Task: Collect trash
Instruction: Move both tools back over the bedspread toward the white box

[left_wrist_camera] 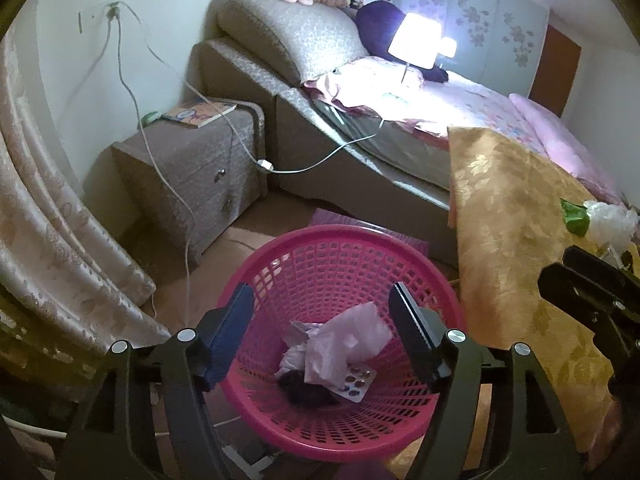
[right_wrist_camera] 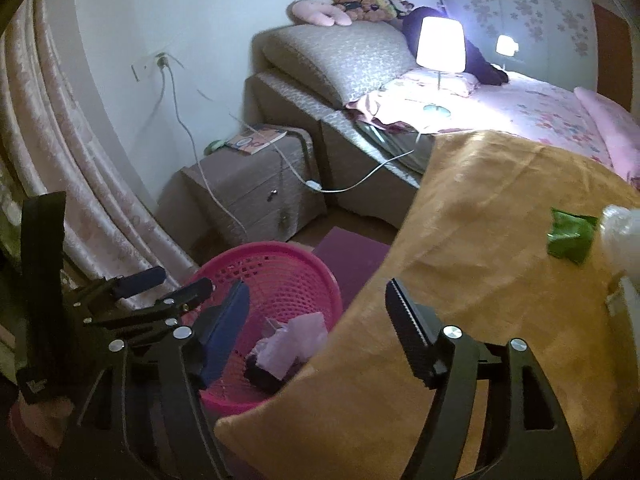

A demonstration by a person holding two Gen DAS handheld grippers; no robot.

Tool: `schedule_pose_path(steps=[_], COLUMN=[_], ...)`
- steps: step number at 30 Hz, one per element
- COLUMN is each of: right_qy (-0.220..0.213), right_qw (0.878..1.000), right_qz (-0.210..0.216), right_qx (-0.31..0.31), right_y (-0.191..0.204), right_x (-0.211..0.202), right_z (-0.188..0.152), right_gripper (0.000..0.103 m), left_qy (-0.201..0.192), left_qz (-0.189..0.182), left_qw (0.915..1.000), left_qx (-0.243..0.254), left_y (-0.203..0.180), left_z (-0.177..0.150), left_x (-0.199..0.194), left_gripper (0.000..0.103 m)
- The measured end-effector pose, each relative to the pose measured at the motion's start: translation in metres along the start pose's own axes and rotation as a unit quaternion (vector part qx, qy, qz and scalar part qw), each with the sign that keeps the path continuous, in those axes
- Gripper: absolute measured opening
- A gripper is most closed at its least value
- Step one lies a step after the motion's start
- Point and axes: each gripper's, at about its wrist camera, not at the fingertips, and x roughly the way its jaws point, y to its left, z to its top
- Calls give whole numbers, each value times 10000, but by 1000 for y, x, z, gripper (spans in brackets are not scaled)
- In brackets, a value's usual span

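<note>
Both tools stand spread with nothing between their pads: the left gripper hangs over the pink basket, the right gripper straddles the gold cloth's near edge. Crumpled paper and a blister pack lie in the basket's bottom. A green wrapper and clear plastic rest near the cloth's far right edge.

The basket stands on the floor left of the worktop, with crumpled paper inside it.
</note>
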Motion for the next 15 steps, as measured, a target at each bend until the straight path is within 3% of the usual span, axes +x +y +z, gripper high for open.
schedule_pose_path(steps=[15], right_qy=[-254], right_qw=[9949], right_qz=[-909], right_qx=[350], right_y=[-66], right_x=[-61], right_z=[-48], right_gripper=[71], left_qy=[-126], left_qz=[-565], left_qw=[9955], left_qx=[747], left_y=[-64], left_z=[-17], left_x=[-17], left_gripper=[70])
